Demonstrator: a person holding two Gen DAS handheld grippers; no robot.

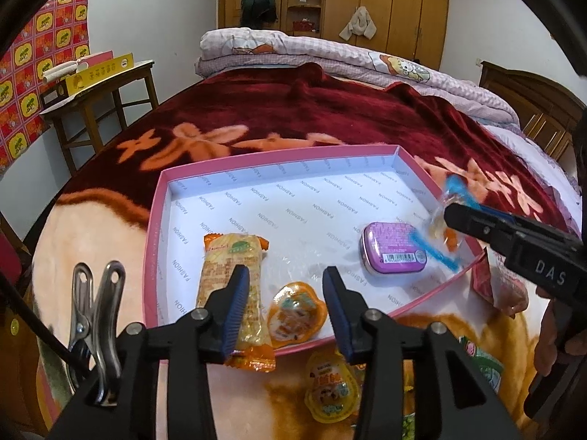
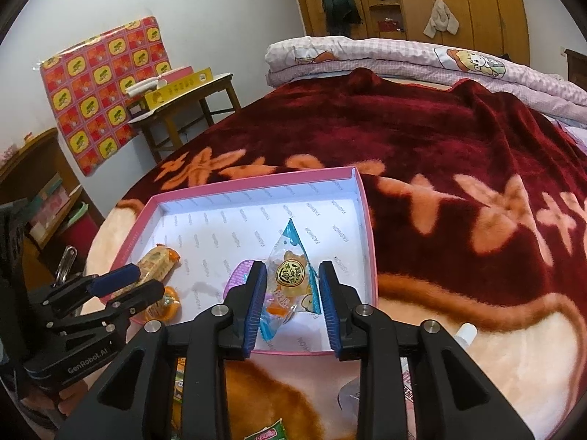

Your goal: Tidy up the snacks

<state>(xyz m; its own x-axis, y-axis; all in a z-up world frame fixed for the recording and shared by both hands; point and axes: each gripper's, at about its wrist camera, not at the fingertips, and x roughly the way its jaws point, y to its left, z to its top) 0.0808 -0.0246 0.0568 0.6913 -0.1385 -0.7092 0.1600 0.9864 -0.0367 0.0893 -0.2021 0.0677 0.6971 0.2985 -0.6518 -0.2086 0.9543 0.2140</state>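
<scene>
Left gripper – jaws spread, nothing pinched; an orange jelly cup lies in the gap below, inside the pink box at its near edge, clear of both pads. Just beside the left pad lies a long orange-ended biscuit pack, its near end hanging over the box's near rim.

Right gripper – jaws parted a little around a clear candy packet with blue edges. The packet stands between the pads, over the box's near right corner; whether the pads press on it, I cannot tell.

A purple tin lies flat in the box toward its right edge, just beside the packet.

Outside the box, on the blanket at its near edge: a second jelly cup and a green-edged wrapper.
</scene>
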